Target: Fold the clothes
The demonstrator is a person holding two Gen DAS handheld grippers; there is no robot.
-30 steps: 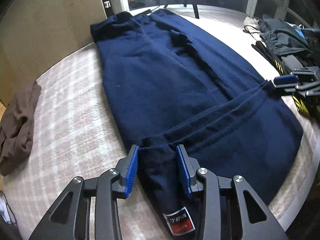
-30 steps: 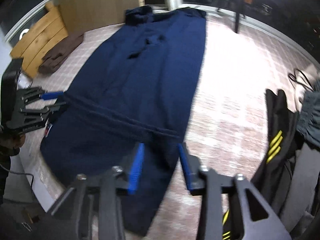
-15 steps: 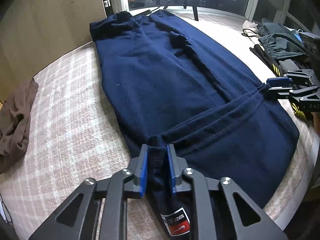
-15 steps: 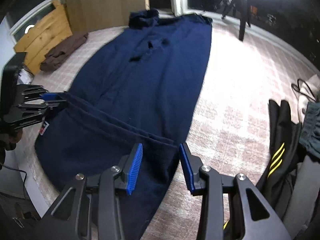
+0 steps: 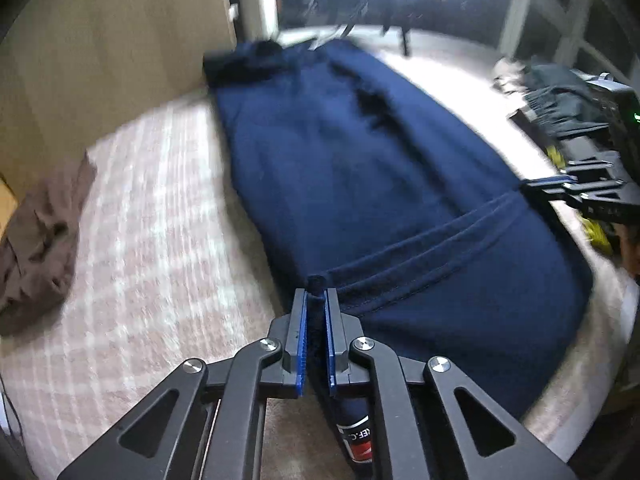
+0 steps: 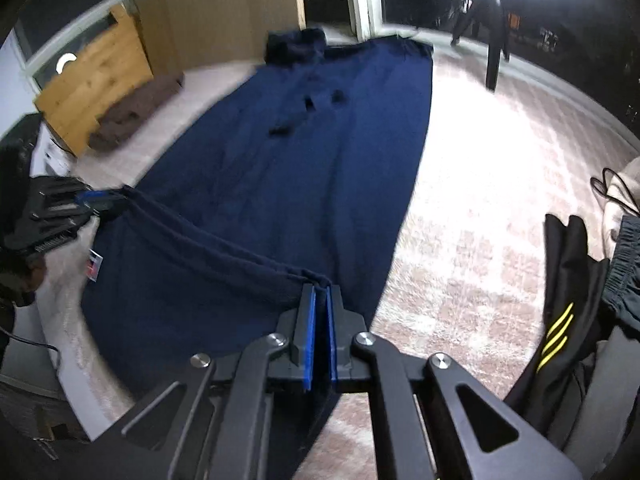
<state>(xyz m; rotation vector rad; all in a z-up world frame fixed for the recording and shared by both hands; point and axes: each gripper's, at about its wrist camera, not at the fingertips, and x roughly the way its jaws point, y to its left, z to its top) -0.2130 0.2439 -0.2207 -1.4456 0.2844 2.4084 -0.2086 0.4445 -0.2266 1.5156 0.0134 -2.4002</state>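
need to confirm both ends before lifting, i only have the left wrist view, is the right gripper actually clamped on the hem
Observer: Yes, the right gripper is shut on the navy garment at the hem's corner.
Operator: anything near that side
Observer: Black trousers with yellow stripes lie beside it, apart from the garment.
Operator: is the hem slack
Observer: It sags slightly across to the left gripper, whose jaws are closing on the other corner.

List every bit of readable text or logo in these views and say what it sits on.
"EF.C": the readable part of the red and black tag on the navy garment, partly hidden behind the left gripper.
The same tag in the right wrist view: too blurred to read.
Nothing else legible.
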